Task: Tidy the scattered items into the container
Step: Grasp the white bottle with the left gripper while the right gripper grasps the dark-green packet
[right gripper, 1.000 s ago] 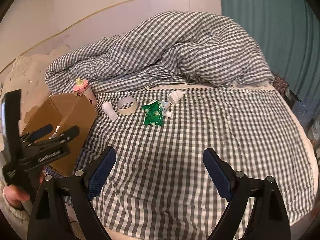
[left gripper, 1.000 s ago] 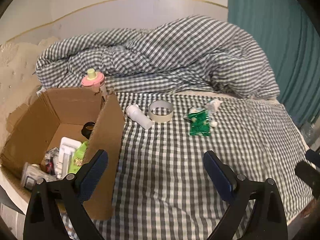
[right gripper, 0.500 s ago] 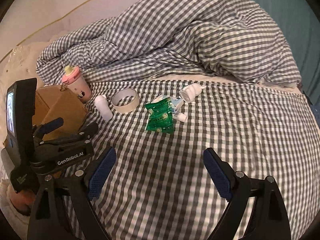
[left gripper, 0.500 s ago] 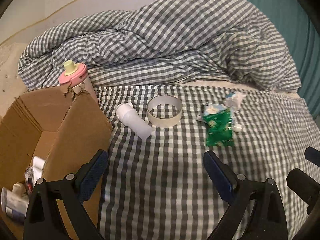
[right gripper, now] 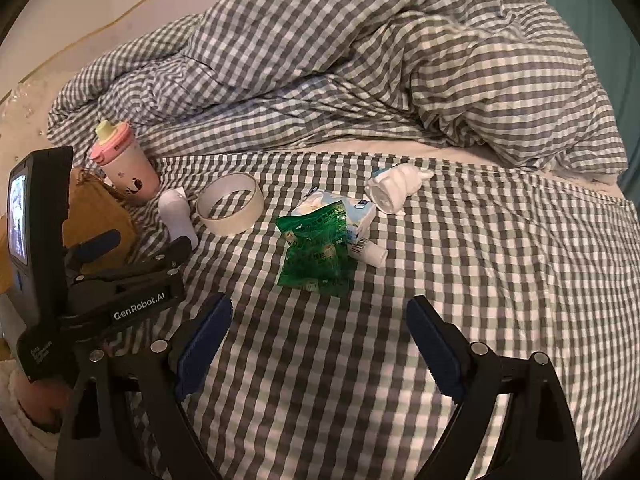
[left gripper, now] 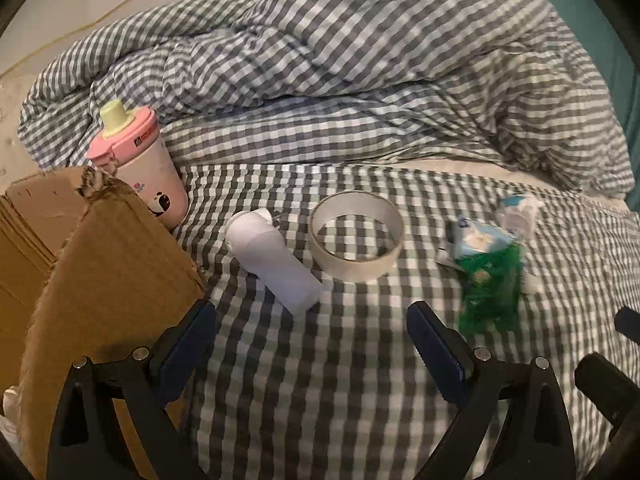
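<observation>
Both tools, left and right, have moved closer over the bed, jaws wide and empty; bottle, tape and packet lie beside the box, unpicked.

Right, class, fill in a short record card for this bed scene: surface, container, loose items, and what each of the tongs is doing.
Surface: checked bedsheet, rumpled duvet behind
Container: cardboard box, at the left
Beside box: pink cup, upright
Loose items: white bottle lying down, tape roll, green packet, tissue pack, small tube, white crumpled item
Left tongs: open, empty, white bottle just ahead
Right tongs: open, empty, facing green packet
</observation>
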`<state>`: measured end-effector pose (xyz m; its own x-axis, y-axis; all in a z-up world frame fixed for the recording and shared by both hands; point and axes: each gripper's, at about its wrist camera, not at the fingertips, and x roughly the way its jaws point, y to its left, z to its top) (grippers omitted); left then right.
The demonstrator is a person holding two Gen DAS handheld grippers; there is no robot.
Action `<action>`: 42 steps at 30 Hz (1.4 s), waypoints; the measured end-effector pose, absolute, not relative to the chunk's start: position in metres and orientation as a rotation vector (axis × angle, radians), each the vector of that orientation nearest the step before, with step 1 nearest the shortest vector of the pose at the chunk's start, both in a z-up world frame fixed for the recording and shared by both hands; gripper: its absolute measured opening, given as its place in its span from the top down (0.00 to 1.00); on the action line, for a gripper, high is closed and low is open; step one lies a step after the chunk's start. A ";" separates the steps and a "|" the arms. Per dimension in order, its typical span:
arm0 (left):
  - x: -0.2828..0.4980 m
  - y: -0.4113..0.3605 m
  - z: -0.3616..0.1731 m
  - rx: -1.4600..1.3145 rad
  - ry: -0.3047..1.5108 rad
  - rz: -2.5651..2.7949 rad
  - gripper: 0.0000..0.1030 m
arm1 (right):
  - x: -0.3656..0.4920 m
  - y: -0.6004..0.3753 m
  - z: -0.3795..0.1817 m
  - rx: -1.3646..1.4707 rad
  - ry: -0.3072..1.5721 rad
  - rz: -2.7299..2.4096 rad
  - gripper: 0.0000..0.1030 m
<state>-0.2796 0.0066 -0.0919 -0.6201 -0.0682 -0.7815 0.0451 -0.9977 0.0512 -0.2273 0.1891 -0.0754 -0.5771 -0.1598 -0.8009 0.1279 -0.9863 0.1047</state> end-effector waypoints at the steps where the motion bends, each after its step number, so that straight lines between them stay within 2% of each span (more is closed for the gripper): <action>1: -0.284 0.003 -0.096 1.356 -0.011 -2.756 0.04 | -0.231 0.188 -0.078 1.353 -0.054 -2.650 0.14; 5: -0.301 -0.009 -0.115 1.433 0.128 -2.684 0.04 | -0.247 0.177 -0.095 1.375 -0.014 -2.641 0.14; 11: -0.320 -0.009 -0.137 1.452 0.075 -2.624 0.04 | -0.269 0.162 -0.115 1.408 0.066 -2.642 0.14; 14: -0.328 -0.013 -0.146 1.472 0.106 -2.601 0.04 | -0.281 0.156 -0.125 1.427 0.076 -2.635 0.14; 19: -0.335 -0.015 -0.157 1.445 0.134 -2.606 0.04 | -0.297 0.152 -0.144 1.494 0.102 -2.628 0.30; 20: -0.335 -0.015 -0.157 1.440 0.126 -2.612 0.05 | -0.300 0.152 -0.149 1.517 0.099 -2.624 0.39; 21: -0.335 -0.015 -0.157 1.434 0.128 -2.624 0.06 | -0.302 0.154 -0.153 1.541 0.095 -2.625 0.43; 23: -0.334 -0.014 -0.156 1.445 0.144 -2.653 0.21 | -0.302 0.158 -0.157 1.544 0.067 -2.624 0.44; 24: -0.332 -0.012 -0.154 1.436 0.129 -2.666 0.30 | -0.301 0.160 -0.155 1.536 0.051 -2.627 0.50; 25: -0.330 -0.009 -0.152 1.423 0.102 -2.673 0.54 | -0.298 0.162 -0.151 1.524 0.034 -2.628 0.57; 26: -0.329 -0.006 -0.150 1.418 0.072 -2.673 0.60 | -0.295 0.164 -0.147 1.514 0.018 -2.630 0.59; 29: -0.321 -0.001 -0.147 1.433 0.045 -2.690 0.65 | -0.281 0.173 -0.135 1.498 -0.010 -2.643 0.60; 37: -0.274 0.006 -0.117 1.429 0.127 -2.740 0.66 | -0.229 0.195 -0.098 1.444 -0.107 -2.655 0.61; 42: -0.238 0.021 -0.091 1.435 0.121 -2.830 0.71 | -0.198 0.201 -0.079 1.421 -0.135 -2.677 0.61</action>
<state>-0.2382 0.0214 -0.0907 -0.5911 0.0642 -0.8040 0.0046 -0.9965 -0.0829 -0.1975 0.2014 -0.0785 -0.5567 -0.1367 -0.8194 0.0537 -0.9902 0.1288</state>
